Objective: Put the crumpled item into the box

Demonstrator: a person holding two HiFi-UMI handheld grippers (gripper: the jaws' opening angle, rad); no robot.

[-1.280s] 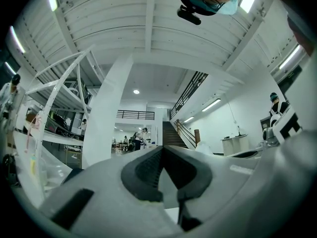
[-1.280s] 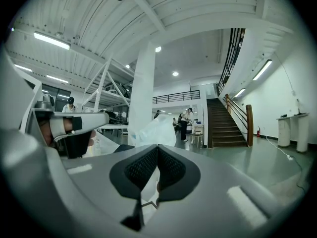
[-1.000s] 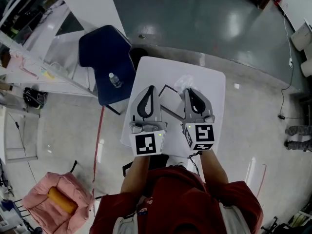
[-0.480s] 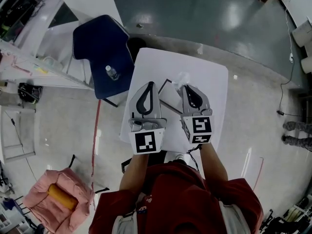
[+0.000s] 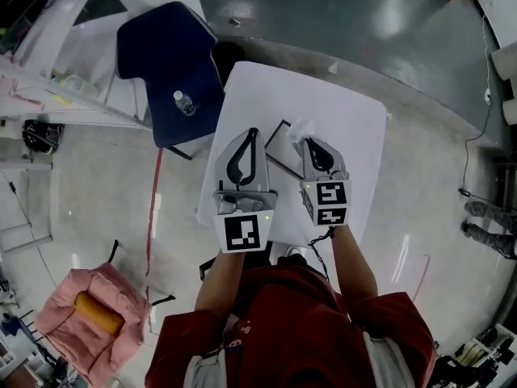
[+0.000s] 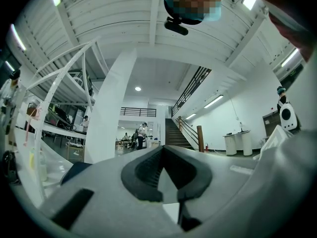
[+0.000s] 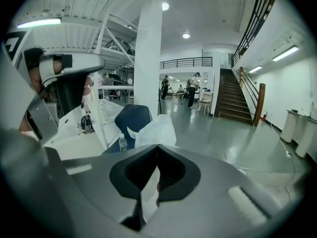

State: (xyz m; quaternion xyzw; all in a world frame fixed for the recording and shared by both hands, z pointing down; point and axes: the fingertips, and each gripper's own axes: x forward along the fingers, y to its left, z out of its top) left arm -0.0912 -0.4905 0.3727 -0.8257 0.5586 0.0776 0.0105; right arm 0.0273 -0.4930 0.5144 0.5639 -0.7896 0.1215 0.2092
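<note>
Crumpled item (image 5: 300, 128) pinched by right hand-held gripper (image 5: 308, 141), angled downward.

A white square table (image 5: 343, 132) stands on a pale concrete floor (image 5: 97, 208), its top mostly bare. Directly on it lies one shallow open box (image 5: 280, 146) with a dark rim and a white inside, set near the middle of the tabletop and turned at an angle to the table's edges. Just beside the table's far left corner a dark blue chair (image 5: 161, 63) stands on the floor, with a small clear bottle (image 5: 184, 102) upright on its seat. A thin red line (image 5: 153, 208) runs along the floor left of the table.
</note>
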